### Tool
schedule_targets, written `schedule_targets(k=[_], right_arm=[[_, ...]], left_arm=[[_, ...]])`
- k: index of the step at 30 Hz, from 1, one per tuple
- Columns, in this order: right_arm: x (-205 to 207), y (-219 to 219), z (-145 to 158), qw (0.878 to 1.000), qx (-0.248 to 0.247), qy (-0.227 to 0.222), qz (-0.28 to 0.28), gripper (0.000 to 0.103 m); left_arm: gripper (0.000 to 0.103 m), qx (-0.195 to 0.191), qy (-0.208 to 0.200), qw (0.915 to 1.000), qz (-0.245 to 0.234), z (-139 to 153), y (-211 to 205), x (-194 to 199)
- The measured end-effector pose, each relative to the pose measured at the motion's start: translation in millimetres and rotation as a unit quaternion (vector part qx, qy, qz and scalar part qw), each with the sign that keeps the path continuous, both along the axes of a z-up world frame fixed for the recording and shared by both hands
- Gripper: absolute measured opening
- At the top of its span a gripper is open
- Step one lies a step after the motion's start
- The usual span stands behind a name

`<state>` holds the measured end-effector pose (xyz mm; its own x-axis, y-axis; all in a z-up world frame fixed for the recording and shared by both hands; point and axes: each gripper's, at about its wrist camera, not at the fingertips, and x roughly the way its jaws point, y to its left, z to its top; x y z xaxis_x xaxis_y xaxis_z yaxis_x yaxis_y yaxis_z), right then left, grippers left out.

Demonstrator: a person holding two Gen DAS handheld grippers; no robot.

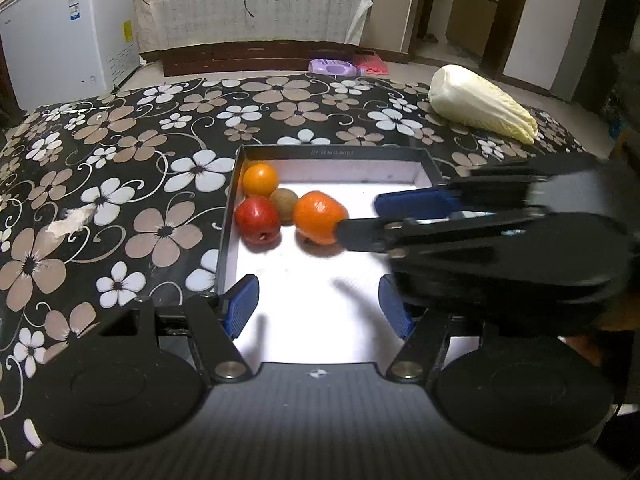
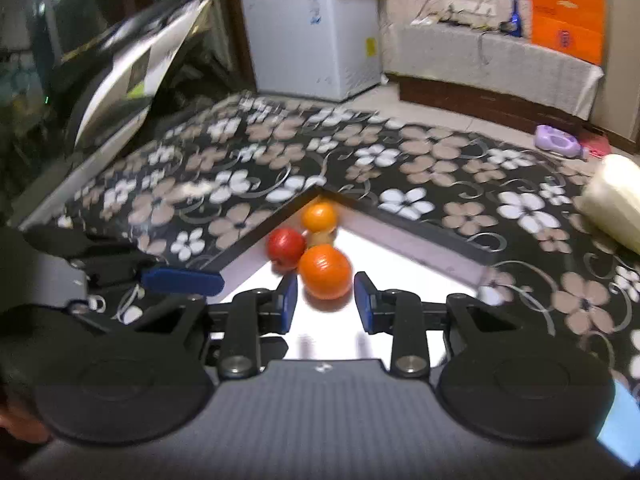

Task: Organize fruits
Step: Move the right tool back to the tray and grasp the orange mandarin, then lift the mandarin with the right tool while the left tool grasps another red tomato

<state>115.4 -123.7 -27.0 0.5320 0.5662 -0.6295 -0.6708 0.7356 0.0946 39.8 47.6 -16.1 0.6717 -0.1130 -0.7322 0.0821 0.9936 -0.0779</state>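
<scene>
We judge the large orange [image 2: 325, 273] firm, round, prone to roll; grip across its middle. Our right gripper [image 2: 325, 304] and left gripper [image 1: 318, 306] gape empty.

Both wrist cameras look steeply down from close over the white tray [image 1: 230, 240], the left from its near edge, the right toward its corner, sharing the fruits.

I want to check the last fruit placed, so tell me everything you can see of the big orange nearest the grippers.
The big orange is round, bright orange with a dimpled, glossy peel. It sits inside the white tray, near the red apple and brown kiwi. The right gripper is open just in front of it, not gripping it.
</scene>
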Motion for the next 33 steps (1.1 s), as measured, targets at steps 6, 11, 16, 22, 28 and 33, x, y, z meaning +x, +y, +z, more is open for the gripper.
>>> schedule_targets(k=[6,11,16,22,28,33], right_arm=[[10,25,-17,0.999,-0.051,-0.012,-0.01,0.049],[20,36,-24,0.998,-0.061,-0.012,-0.006,0.048],[27,38,-24,0.998,-0.059,-0.003,-0.012,0.042],[24,-1,6,0.998,0.007,-0.01,-0.062,0.042],[21,-38,26,0.993,0.079,-0.002,-0.091,0.042],[21,-46,25,0.993,0.082,0.006,-0.084,0.042]], left_arm=[[0.071,0.004,0.003,1.0,-0.007,-4,2,-1],[0.071,0.002,0.006,1.0,-0.003,-7,4,2],[0.071,0.012,0.005,0.9999,0.004,-11,2,9],[0.071,0.007,-0.014,0.9998,0.012,-6,-1,25],[0.078,-0.018,-0.054,0.998,0.027,7,12,45],[0.078,-0.006,-0.039,0.9992,0.007,-5,11,69]])
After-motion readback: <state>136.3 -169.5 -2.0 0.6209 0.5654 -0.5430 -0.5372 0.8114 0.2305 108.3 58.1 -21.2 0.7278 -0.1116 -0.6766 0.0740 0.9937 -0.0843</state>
